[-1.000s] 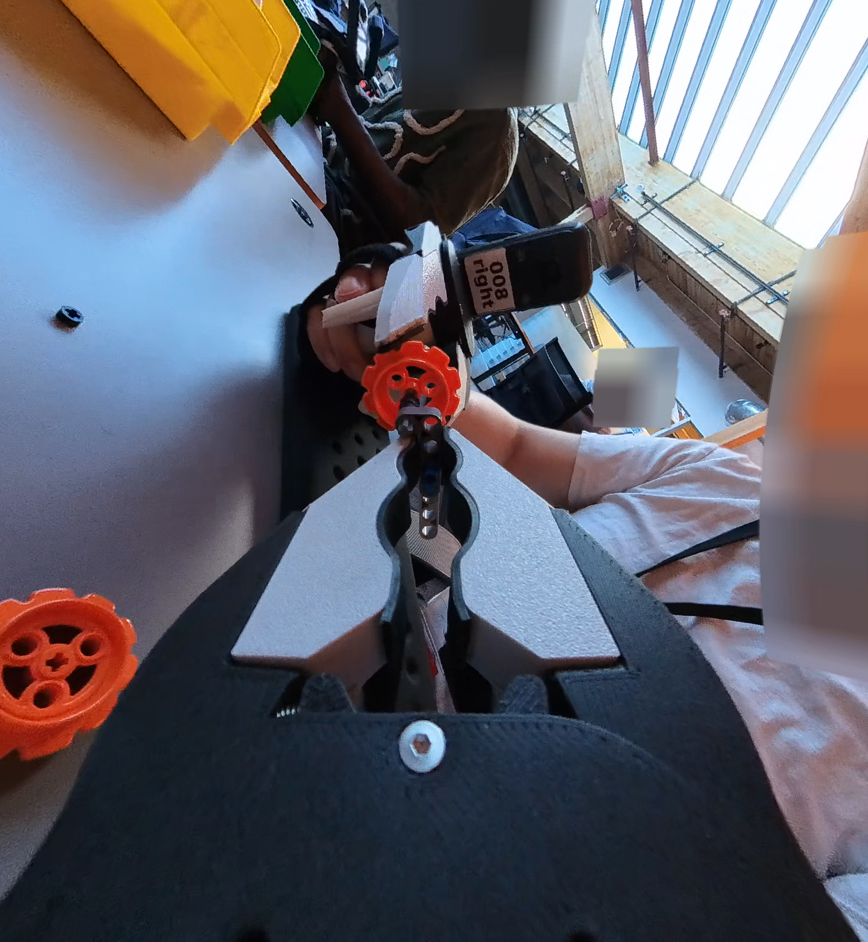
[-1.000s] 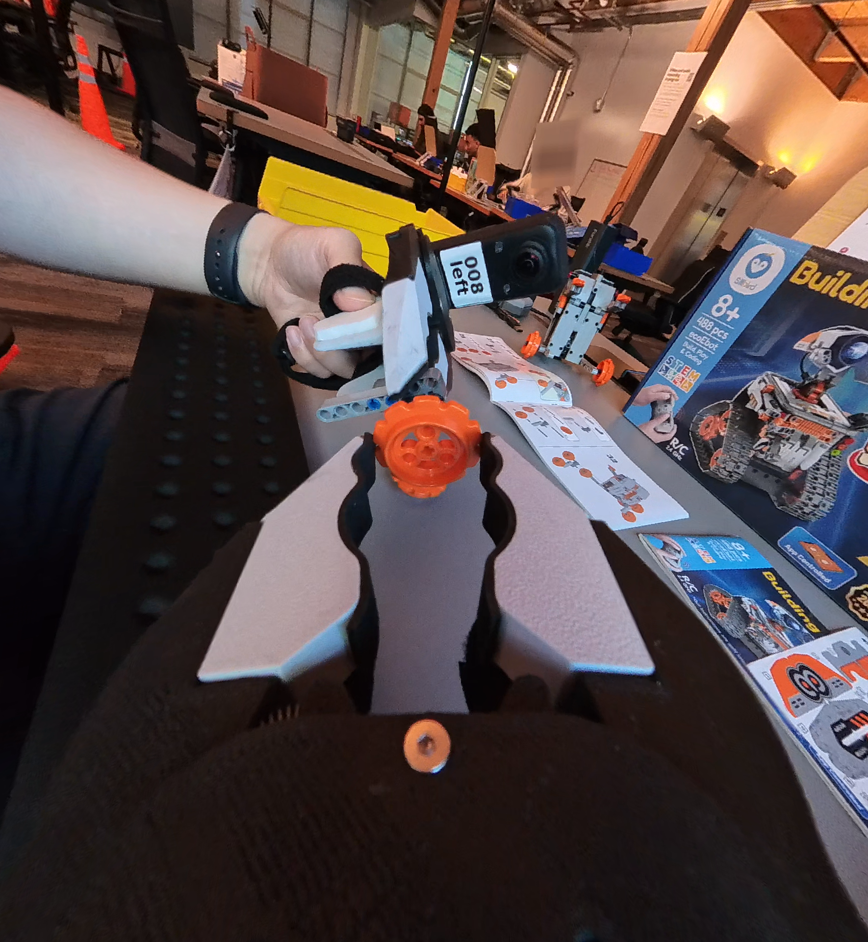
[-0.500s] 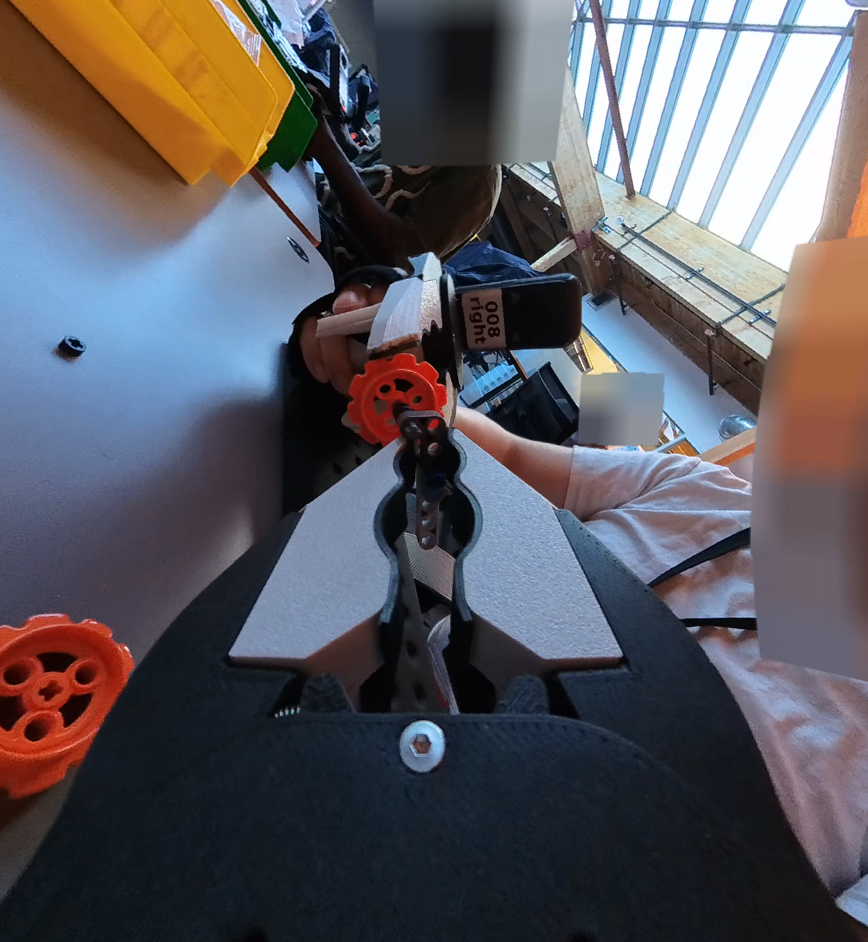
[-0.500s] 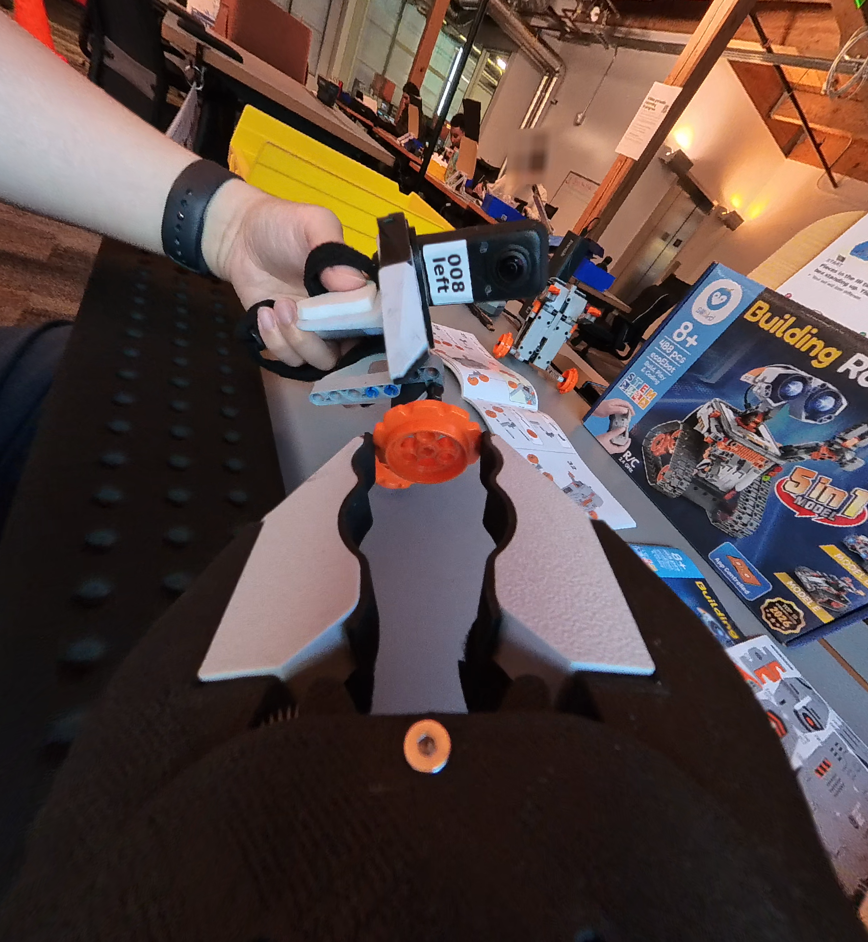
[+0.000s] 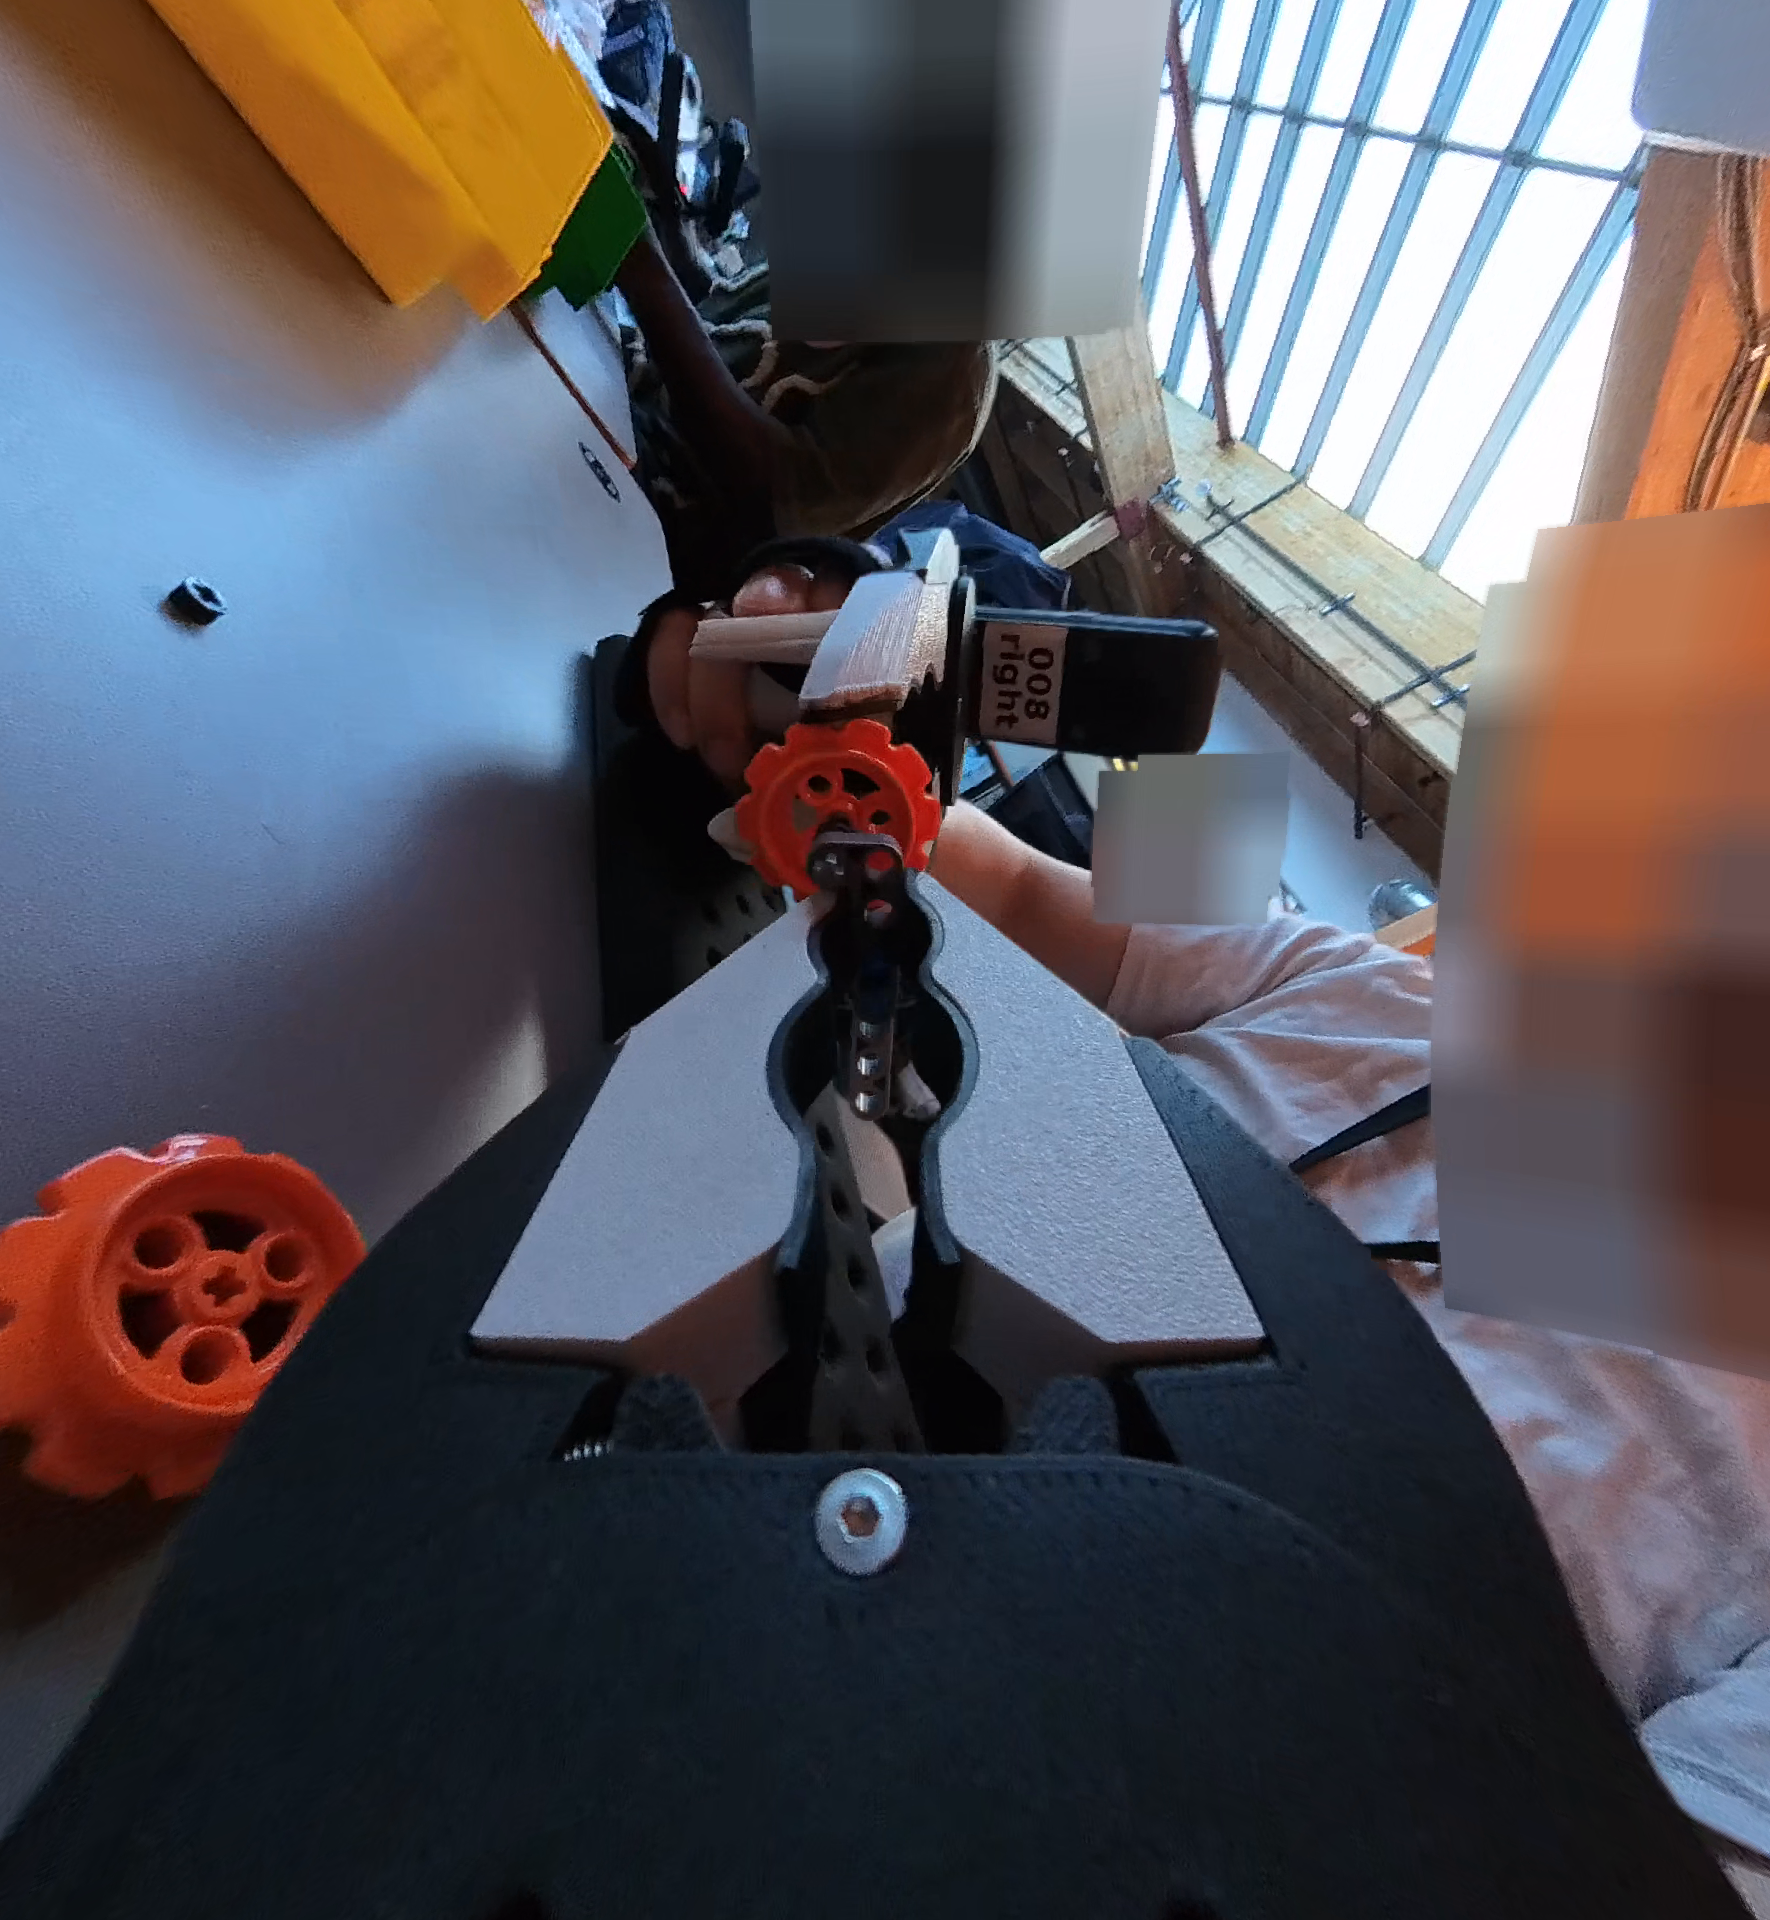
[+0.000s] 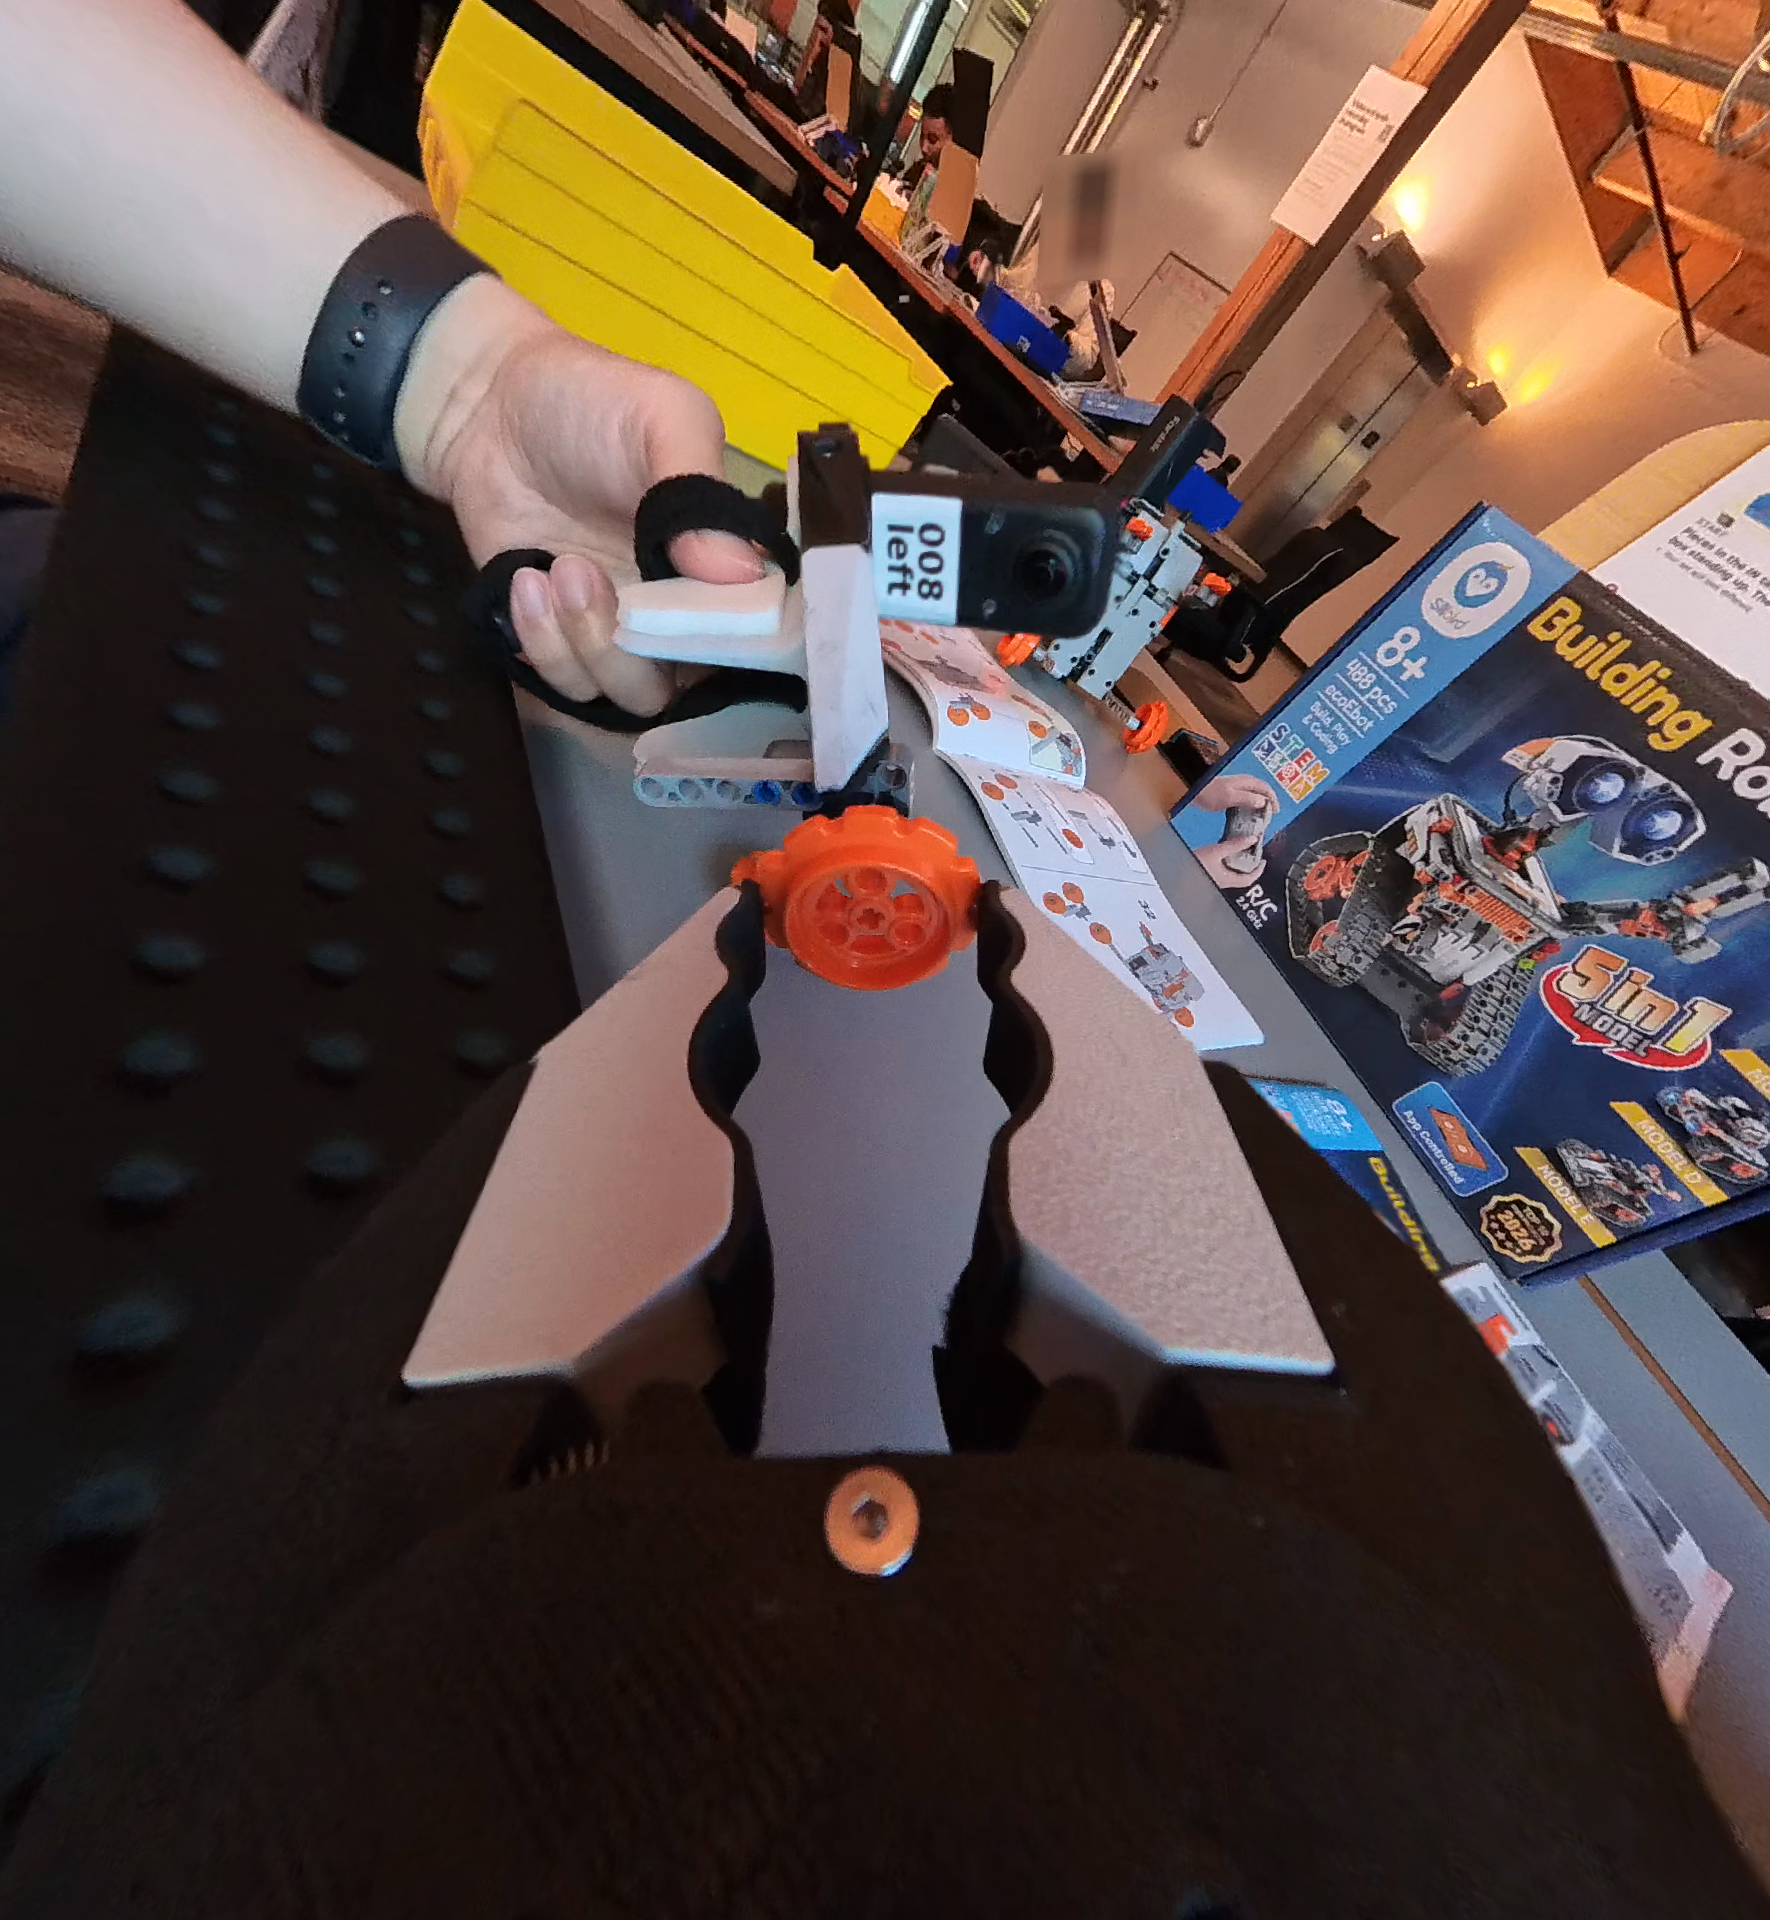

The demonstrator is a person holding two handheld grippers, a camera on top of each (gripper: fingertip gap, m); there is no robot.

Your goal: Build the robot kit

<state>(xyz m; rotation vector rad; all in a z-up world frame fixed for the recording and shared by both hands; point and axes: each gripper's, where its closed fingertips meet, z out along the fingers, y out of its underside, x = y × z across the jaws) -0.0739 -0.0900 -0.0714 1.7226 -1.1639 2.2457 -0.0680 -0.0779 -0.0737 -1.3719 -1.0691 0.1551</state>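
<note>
My left gripper (image 5: 865,914) is shut on a grey beam with holes (image 5: 865,997), whose dark end sticks out past the fingertips. My right gripper (image 6: 865,920) is shut on an orange toothed wheel (image 6: 868,920), held by its rim. The two grippers face each other above the grey table (image 6: 652,862). In the left wrist view the beam's tip touches or overlaps the held wheel (image 5: 835,805). In the right wrist view the beam (image 6: 746,784) shows just above the wheel, under the left gripper. A second orange wheel (image 5: 159,1314) lies on the table at the left.
Yellow bins (image 5: 382,135) stand at the table's far end, also in the right wrist view (image 6: 673,239). An open instruction booklet (image 6: 1057,831), a robot-kit box (image 6: 1546,894) and a small built model (image 6: 1120,613) lie on the table. A small black piece (image 5: 195,601) lies apart. A studded black mat (image 6: 237,831) is at the left. The grippers are tip to tip, or close to it.
The two grippers have stayed tip to tip while both views shifted slightly. The beam's end stays at the held wheel. The loose wheel on the table has not moved.
</note>
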